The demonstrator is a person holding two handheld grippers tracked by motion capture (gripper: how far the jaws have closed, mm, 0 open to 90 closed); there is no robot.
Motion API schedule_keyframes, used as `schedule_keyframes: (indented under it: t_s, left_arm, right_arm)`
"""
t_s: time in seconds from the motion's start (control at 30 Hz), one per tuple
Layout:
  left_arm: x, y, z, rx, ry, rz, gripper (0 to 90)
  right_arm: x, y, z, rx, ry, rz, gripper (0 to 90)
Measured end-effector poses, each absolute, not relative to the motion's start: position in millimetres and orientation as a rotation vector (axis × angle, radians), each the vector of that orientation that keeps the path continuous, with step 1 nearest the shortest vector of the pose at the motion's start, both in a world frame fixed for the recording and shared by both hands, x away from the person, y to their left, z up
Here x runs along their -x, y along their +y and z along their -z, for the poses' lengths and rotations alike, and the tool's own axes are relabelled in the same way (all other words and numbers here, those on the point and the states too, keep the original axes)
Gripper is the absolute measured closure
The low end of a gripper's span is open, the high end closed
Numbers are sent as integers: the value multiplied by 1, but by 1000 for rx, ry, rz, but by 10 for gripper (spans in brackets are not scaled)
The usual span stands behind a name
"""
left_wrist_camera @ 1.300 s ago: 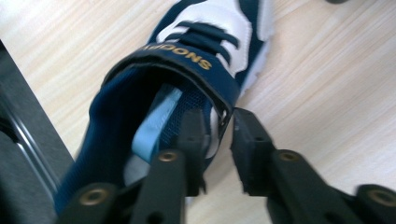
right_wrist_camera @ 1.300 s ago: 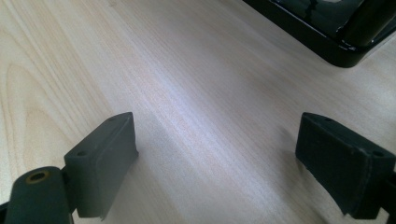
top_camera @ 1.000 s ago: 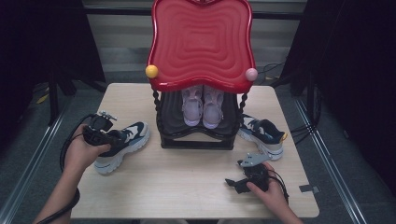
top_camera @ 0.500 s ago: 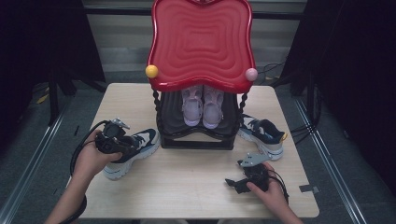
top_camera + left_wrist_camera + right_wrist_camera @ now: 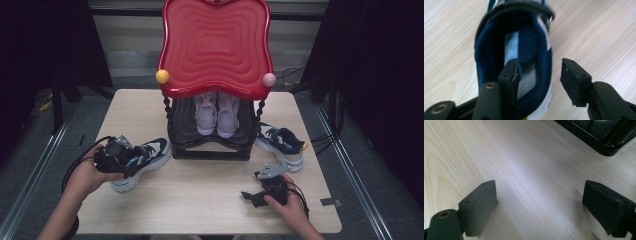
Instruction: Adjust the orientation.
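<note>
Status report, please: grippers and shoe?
Left hand-held gripper just opening, one jaw inside shoe collar. Right hand-held gripper open, over table. Nothing blocking.

Wooden table (image 5: 200, 200), light grain, occupies the lower centre of the high view. Black shoe rack (image 5: 210, 150) stands at the table's upper middle, under a glossy red rippled top (image 5: 216, 45). Yellow ball (image 5: 162, 76) at the top's lower left corner, pink ball (image 5: 269, 79) at its lower right. Pair of lilac sneakers (image 5: 217, 112) side by side on the rack shelf, toes toward the frame bottom. Navy-and-white sneaker (image 5: 281, 145) lies on the table just right of the rack.
</note>
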State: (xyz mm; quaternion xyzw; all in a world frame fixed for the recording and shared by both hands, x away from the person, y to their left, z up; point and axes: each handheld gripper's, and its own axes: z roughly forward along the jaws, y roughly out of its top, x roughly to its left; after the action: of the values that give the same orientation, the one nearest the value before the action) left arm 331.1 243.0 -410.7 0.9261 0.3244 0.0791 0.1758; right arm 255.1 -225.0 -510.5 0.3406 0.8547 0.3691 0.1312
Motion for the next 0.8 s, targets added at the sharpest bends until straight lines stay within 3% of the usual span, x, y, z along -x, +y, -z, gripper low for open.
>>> schedule_keyframes:
  t_s: [0.3, 0.4, 0.67, 0.8]
  left_arm:
    - [-335, 234, 409, -2615, 1040, -148, 750]
    - [-334, 231, 409, -2560, 1127, -160, 779]
    - [-339, 223, 411, -2477, 1225, -144, 782]
    - [-340, 223, 409, -2522, 1138, -133, 688]
  right_arm:
    - [-255, -225, 511, -989, 2482, -1072, 117]
    - [-255, -225, 511, -988, 2482, -1072, 117]
    - [-255, -225, 510, -989, 2482, -1072, 117]
    - [-255, -225, 510, -990, 2483, -1073, 117]
